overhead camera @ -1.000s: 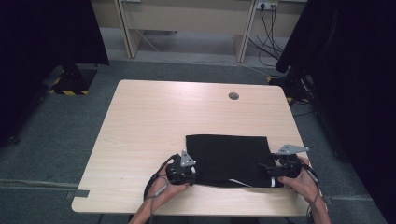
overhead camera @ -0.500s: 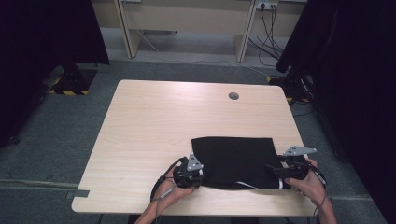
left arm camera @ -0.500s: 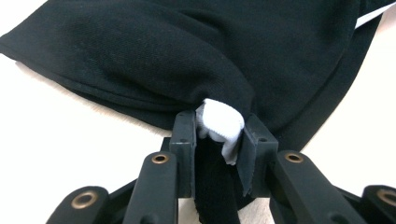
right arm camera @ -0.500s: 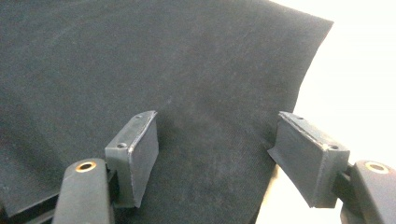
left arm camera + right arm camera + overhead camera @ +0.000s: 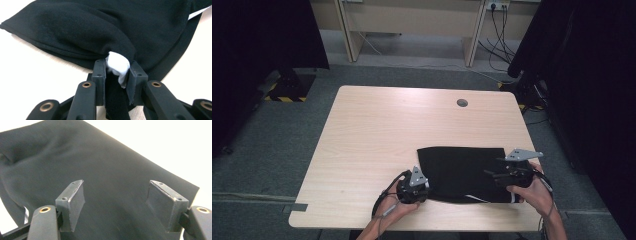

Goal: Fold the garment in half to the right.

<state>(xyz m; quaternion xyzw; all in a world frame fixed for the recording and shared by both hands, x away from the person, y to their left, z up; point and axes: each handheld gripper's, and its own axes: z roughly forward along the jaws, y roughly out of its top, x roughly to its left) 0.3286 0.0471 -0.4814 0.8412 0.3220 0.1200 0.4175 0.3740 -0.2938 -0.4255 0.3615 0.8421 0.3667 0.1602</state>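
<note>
**Black cloth, pinched at one corner, free at the other**

Black knit fabric — a folded garment (image 5: 464, 172), by the look of it — lay flat on the pale wooden table (image 5: 377, 130), pushed toward the near edge and the near right corner. It was soft and limp, plainly light, with a fine twill-like weave and a stitched hem running along its border. A scrap of white, perhaps a label or lining, showed at the near edge.

The left gripper (image 5: 117, 68) had just been closing, and its black jaws stood clamped on a bunched fold at the garment's near left corner, the white scrap squeezed up between them. Cloth puckered and domed behind the pinch, which told how readily it gathered.

The right gripper (image 5: 121, 202) hung over the garment's right side with its jaws spread wide and nothing between them — only smooth black cloth below. The person's hand held it just above the fabric.

To my eye such a thing would drape and slide rather than hold any form; a single pinch would drag it in a heap. Edges and corners, where the hem gives thickness, looked the sound places to grip, one for each hand.
</note>
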